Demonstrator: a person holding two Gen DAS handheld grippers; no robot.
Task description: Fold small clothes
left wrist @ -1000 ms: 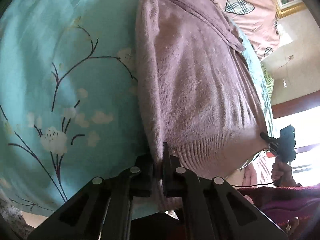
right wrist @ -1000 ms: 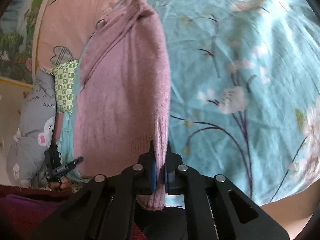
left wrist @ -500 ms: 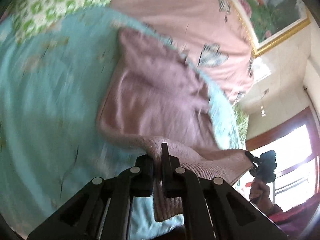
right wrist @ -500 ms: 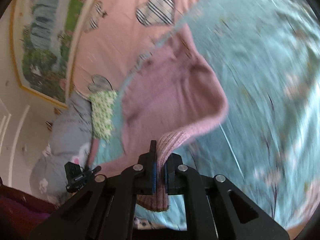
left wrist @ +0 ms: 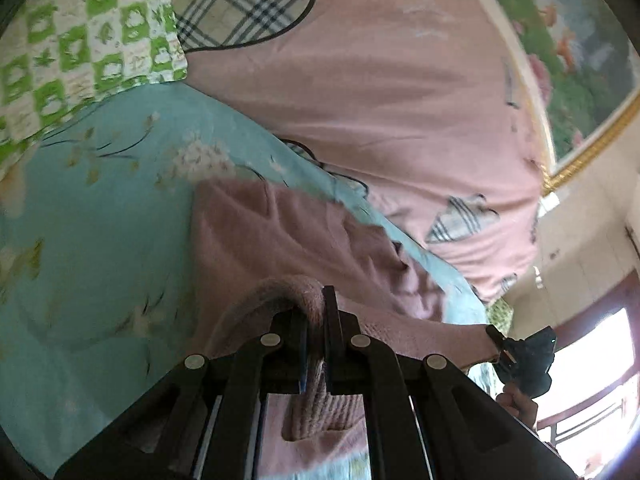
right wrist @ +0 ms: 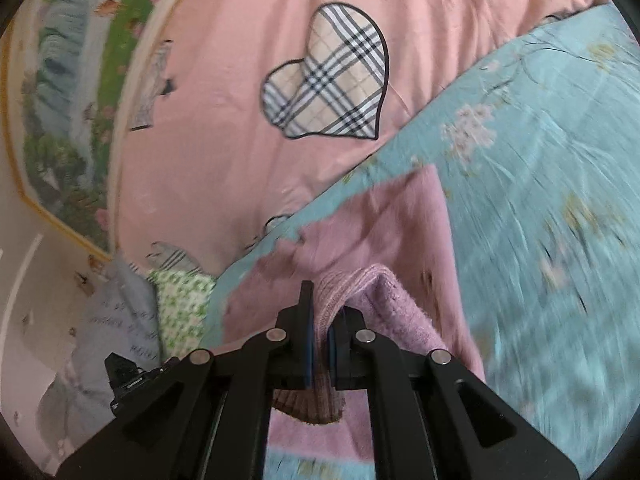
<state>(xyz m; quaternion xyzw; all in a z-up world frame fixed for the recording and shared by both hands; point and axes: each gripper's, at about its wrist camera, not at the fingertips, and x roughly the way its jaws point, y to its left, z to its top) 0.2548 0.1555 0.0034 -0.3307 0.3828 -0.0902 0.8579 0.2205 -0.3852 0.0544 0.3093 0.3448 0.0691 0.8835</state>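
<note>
A mauve knit sweater (left wrist: 288, 240) lies on a teal floral bedsheet (left wrist: 100, 208). My left gripper (left wrist: 316, 320) is shut on one corner of its ribbed hem, lifted and carried over the sweater's body. My right gripper (right wrist: 320, 320) is shut on the other hem corner of the sweater (right wrist: 392, 232), held up the same way. The hem stretches between the two grippers. The right gripper also shows in the left wrist view (left wrist: 524, 356), and the left gripper in the right wrist view (right wrist: 128, 372). The sweater's far end rests near the sheet's edge.
A pink quilt with plaid hearts (right wrist: 328, 80) lies beyond the teal sheet (right wrist: 560, 184). A green checked pillow (left wrist: 80, 44) and a grey pillow (right wrist: 116, 332) sit at the sides. A framed picture (left wrist: 580, 60) hangs on the wall; a window (left wrist: 592, 392) is at right.
Both grippers have lifted the sweater's hem off the sheet and carried it forward toward the collar end, doubling the sweater over itself. Both views now tilt up toward the quilt and wall.
</note>
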